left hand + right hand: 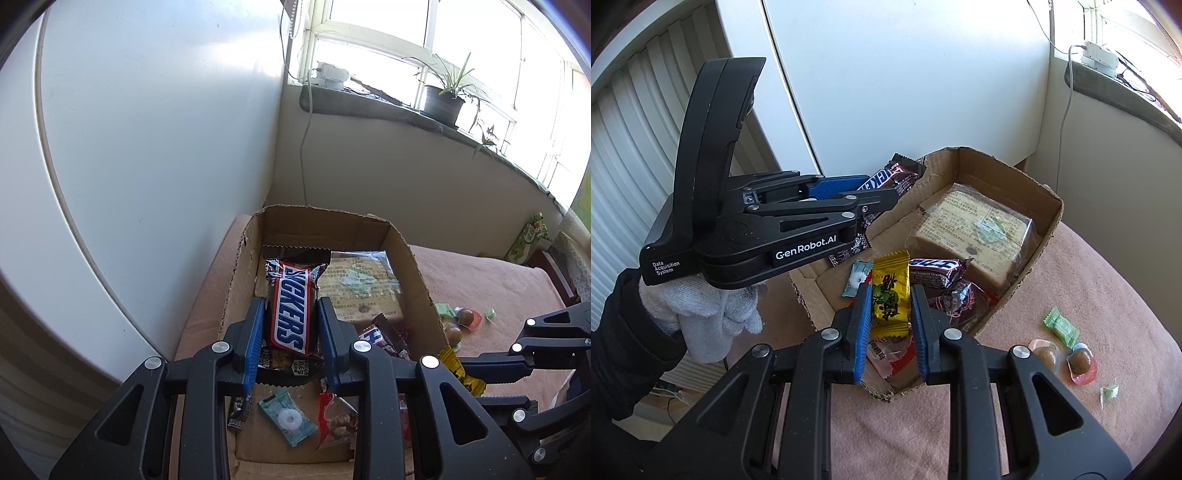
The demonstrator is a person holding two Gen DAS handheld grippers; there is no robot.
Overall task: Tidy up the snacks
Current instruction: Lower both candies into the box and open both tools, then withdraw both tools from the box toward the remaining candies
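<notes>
Both grippers clamped on snacks above the cardboard box.

Left gripper closed on a Snickers bar, held lengthwise between the blue pads – right gripper closed on a yellow candy packet, over the near part of the box. Inside: a wrapped cake block, a second Snickers, a mint packet. Loose on the pink cloth beside the box – a green candy and two jelly cups.
</notes>
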